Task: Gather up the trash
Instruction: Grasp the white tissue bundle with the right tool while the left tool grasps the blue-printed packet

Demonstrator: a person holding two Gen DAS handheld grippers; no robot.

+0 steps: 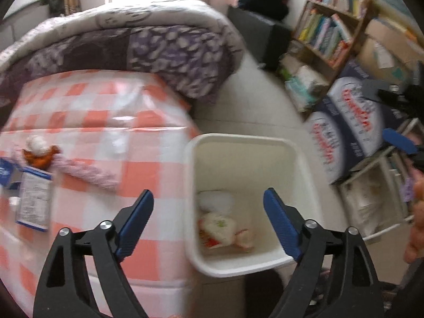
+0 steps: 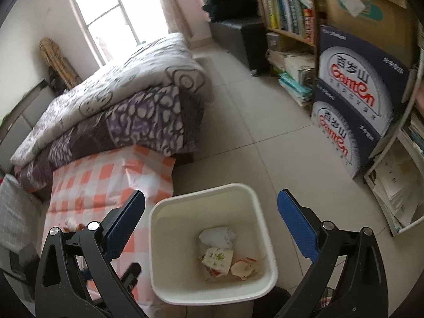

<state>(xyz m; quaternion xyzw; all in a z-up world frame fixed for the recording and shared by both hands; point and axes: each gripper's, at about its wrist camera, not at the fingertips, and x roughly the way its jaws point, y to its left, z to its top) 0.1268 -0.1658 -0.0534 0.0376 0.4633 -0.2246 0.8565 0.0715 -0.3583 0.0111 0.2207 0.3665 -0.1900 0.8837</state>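
Bed [image 1: 100,122] w/ orange-white checked cover, folded purple-grey quilt [image 2: 111,100] at far end; tiled floor [image 2: 265,137] beside it; bookshelf [image 2: 286,13] and stacked dark-blue Ganten cartons [image 2: 352,106] along wall; white square bin [image 2: 212,241] on floor, touching bed edge; in bin: crumpled white tissue [image 2: 217,235], printed wrapper [image 2: 217,261], torn reddish scrap [image 2: 245,266]; on cover, still out of bin: blue-white carton [image 1: 33,201], pink knitted strip [image 1: 87,176], white-orange wad [image 1: 38,149]; left gripper [image 1: 208,222] over bin rim, spread wide, nothing between fingers; right gripper [image 2: 212,220] above bin, spread wide, empty.
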